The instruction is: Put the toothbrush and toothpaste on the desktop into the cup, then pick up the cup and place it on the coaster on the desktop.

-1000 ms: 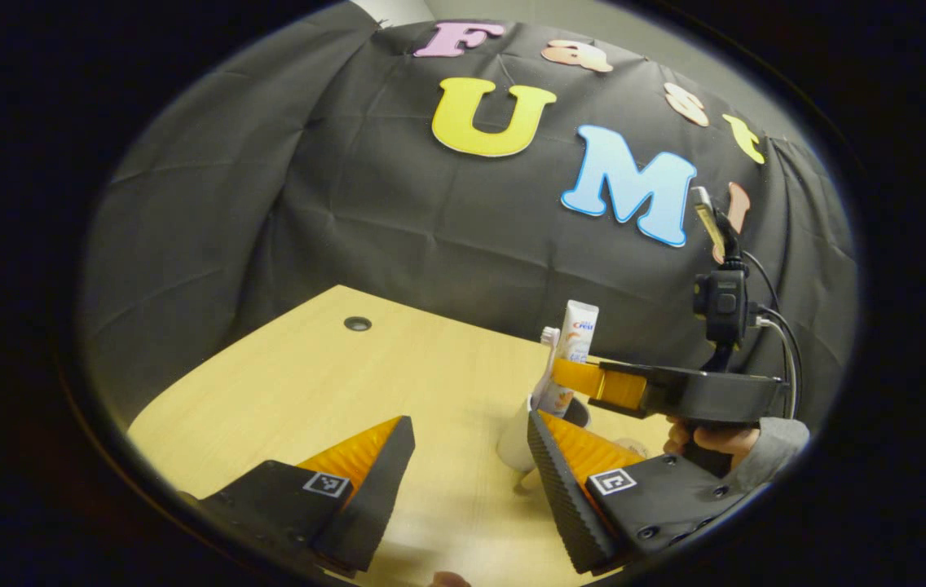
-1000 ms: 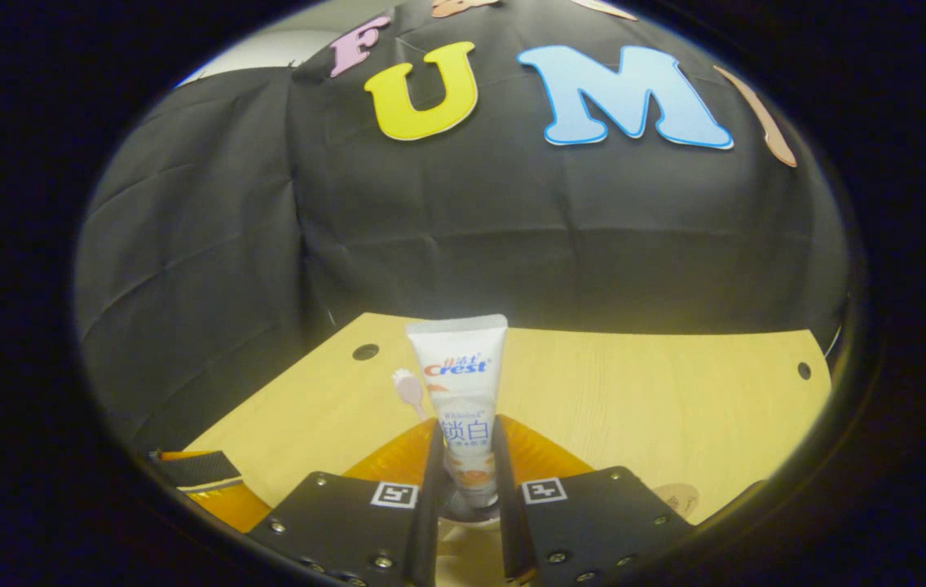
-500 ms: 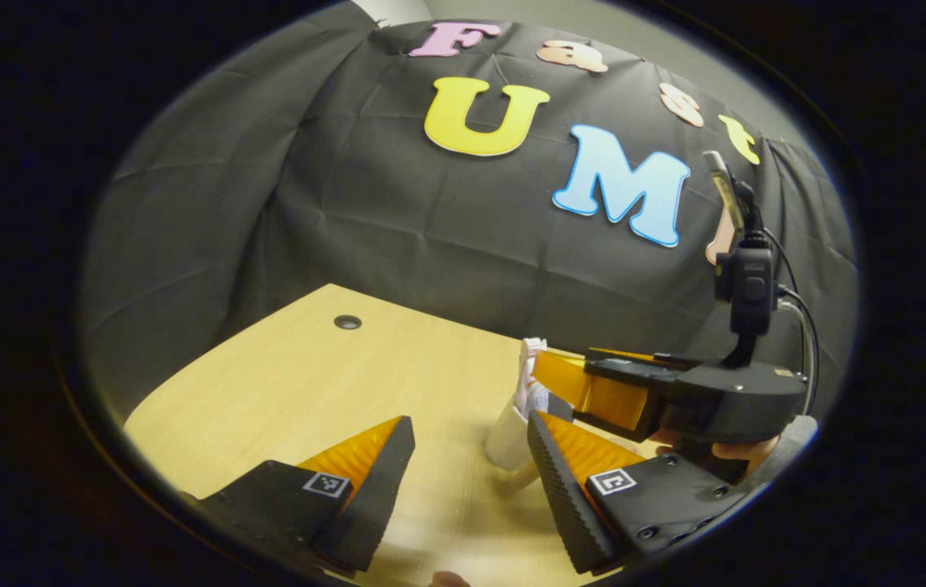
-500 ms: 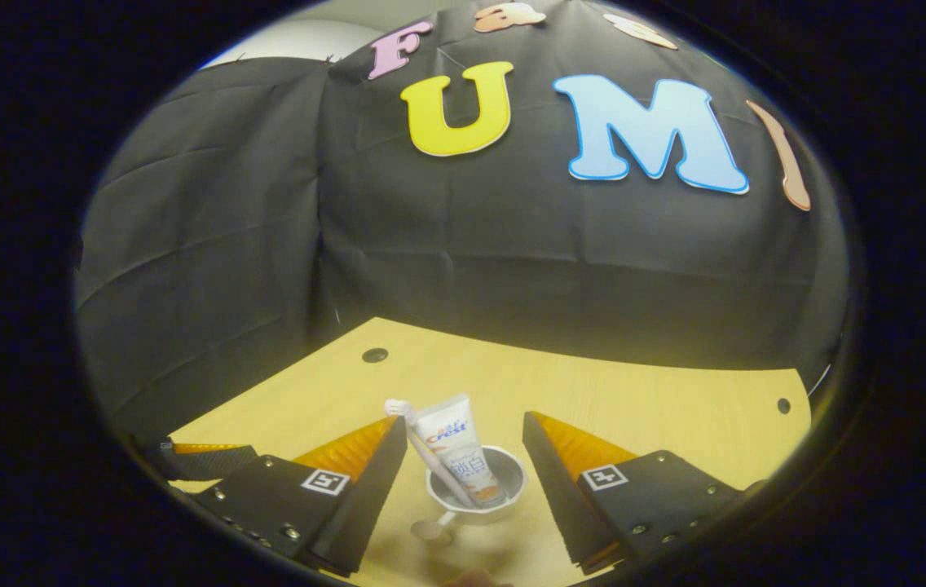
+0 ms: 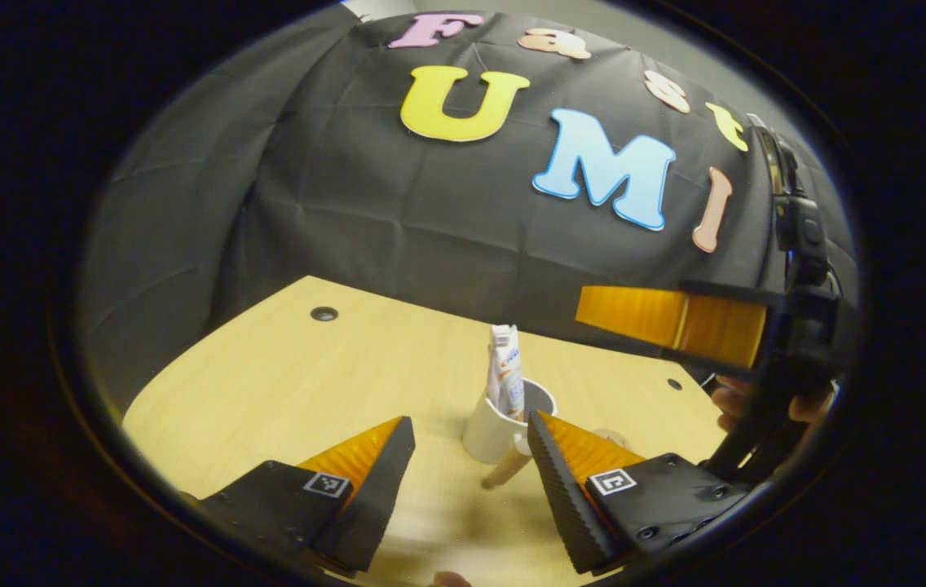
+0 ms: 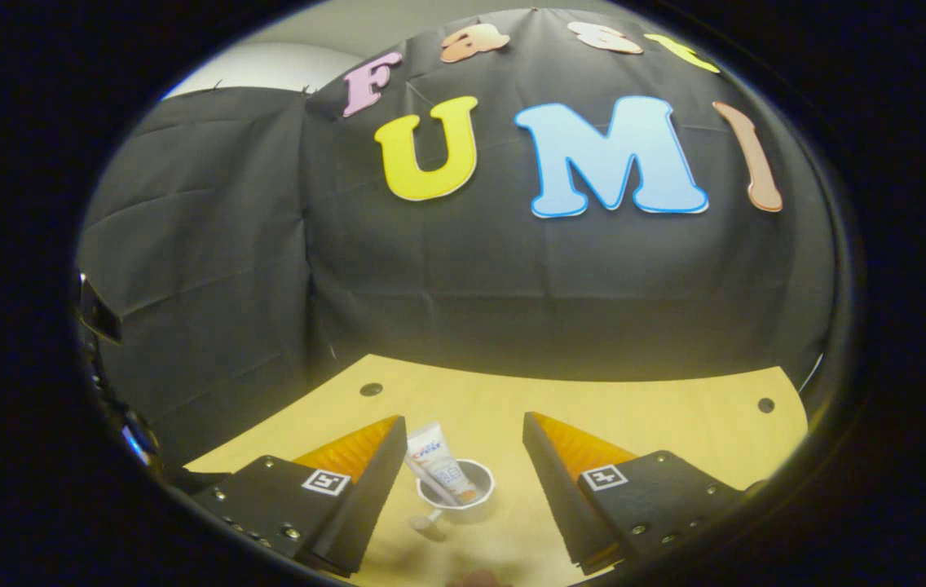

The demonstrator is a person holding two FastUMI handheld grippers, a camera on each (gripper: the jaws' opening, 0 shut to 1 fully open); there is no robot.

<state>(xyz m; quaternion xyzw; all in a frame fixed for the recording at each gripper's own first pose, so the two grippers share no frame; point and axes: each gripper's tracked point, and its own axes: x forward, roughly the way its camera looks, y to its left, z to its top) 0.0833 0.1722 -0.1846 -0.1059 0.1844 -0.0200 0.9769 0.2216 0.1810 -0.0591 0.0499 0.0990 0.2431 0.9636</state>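
Note:
A white cup (image 5: pixel 489 428) with a wooden handle (image 5: pixel 504 470) stands on the desk. The toothpaste tube (image 5: pixel 506 371) stands upright inside it. My left gripper (image 5: pixel 467 456) is open, low over the desk, with the cup just beyond its fingertips. My right gripper (image 5: pixel 593 308) hangs above and to the right of the cup, held by a hand (image 5: pixel 725 401). In the right gripper view the cup (image 6: pixel 475 509) lies below, between the open fingers of that gripper (image 6: pixel 463 456), holding the toothpaste (image 6: pixel 428 450) and a thin toothbrush (image 6: pixel 434 483). Neither gripper touches the cup.
The wooden desk (image 5: pixel 308 383) has small round cable holes (image 5: pixel 324 313) near its back edge. A bit of a round tan coaster (image 5: pixel 614 437) peeks out right of the cup. The black cloth wall closes the back.
My right gripper opened and let go of the toothpaste, which now rests in the cup. That gripper then rose up and away from the cup. My left gripper stayed open.

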